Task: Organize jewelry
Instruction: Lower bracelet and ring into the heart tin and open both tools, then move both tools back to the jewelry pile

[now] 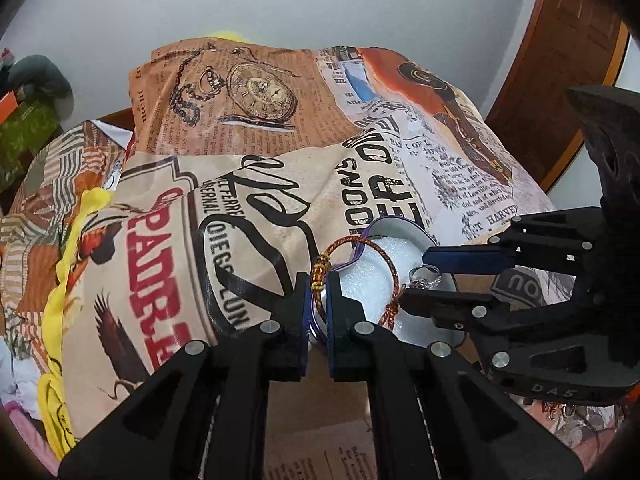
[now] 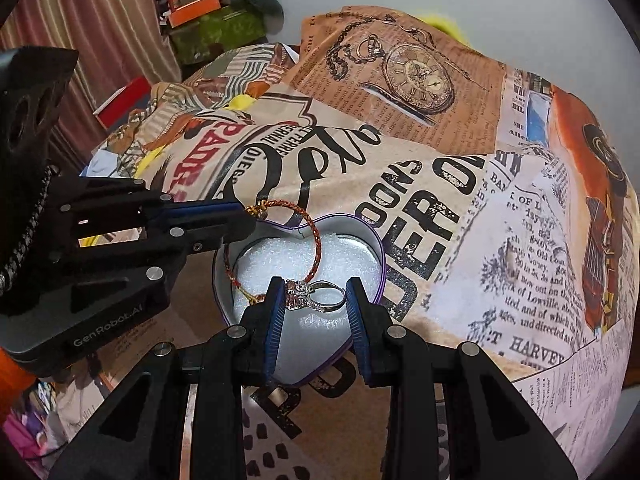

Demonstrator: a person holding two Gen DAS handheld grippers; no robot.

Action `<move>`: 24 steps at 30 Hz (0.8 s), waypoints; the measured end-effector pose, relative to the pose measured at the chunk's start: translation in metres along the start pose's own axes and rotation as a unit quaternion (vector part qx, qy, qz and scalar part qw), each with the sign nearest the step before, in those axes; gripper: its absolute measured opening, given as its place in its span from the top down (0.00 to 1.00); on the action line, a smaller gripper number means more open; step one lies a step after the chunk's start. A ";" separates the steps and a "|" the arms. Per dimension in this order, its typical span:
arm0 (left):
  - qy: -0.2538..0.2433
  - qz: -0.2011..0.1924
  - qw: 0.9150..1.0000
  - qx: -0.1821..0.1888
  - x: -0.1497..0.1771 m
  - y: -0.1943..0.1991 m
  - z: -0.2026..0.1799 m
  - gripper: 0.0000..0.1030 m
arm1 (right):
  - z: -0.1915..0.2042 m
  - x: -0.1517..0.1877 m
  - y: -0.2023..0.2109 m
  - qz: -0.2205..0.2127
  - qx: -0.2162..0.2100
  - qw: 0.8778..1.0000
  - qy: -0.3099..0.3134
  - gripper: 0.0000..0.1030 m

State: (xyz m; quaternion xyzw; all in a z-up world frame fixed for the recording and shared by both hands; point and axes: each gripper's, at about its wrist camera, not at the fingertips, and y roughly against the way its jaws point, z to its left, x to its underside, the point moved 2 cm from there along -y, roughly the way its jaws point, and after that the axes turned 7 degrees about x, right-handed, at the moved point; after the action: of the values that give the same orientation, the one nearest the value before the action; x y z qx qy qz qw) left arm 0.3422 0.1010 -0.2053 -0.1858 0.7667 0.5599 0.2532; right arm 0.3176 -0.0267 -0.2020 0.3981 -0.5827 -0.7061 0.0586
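A heart-shaped tin with a purple rim and white foam lining sits on the printed cloth; it also shows in the left wrist view. My left gripper is shut on a red-orange braided bracelet at its gold beads and holds it over the tin; the bracelet arcs over the foam. My right gripper is over the tin, its jaws apart around a silver ring with a pink stone. The ring sits between the right gripper's fingers in the left view.
The surface is draped in a vintage-newspaper print cloth with folds. A yellow cloth lies at the left. A green box and orange box stand far back. A wooden door is on the right.
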 end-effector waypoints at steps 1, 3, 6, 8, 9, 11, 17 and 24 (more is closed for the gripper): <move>0.004 0.001 1.000 -0.002 0.000 0.000 0.001 0.96 | 0.000 0.000 0.000 0.001 0.003 1.000 0.002 0.73; 0.009 0.003 1.000 -0.009 0.000 0.000 0.002 0.96 | 0.001 0.000 0.000 0.001 0.012 1.000 0.004 0.73; 0.007 0.002 1.000 -0.017 0.000 0.003 0.001 0.94 | 0.001 -0.001 0.000 0.003 0.014 1.000 0.002 0.72; 0.005 0.001 1.000 -0.020 0.001 0.007 0.000 0.91 | 0.000 -0.001 0.003 0.004 0.018 1.000 -0.001 0.72; 0.005 -0.001 1.000 -0.020 0.001 0.010 0.000 0.88 | 0.000 -0.001 0.005 0.003 0.020 1.000 -0.002 0.71; 0.006 -0.006 1.000 -0.021 0.000 0.016 -0.001 0.83 | 0.000 -0.002 0.010 -0.001 0.021 1.000 -0.004 0.70; 0.008 -0.020 0.999 -0.025 0.001 0.040 -0.007 0.78 | 0.002 0.000 0.036 -0.021 0.033 0.999 -0.006 0.68; -0.004 -0.037 0.999 -0.029 0.006 0.075 -0.026 0.78 | 0.008 0.011 0.078 -0.053 0.054 0.997 -0.004 0.68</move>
State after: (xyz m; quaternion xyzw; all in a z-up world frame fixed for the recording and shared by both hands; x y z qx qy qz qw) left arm 0.2902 0.0996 -0.1449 -0.2189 0.7419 0.5730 0.2708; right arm 0.2754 -0.0504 -0.1396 0.4277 -0.5983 -0.6775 -0.0026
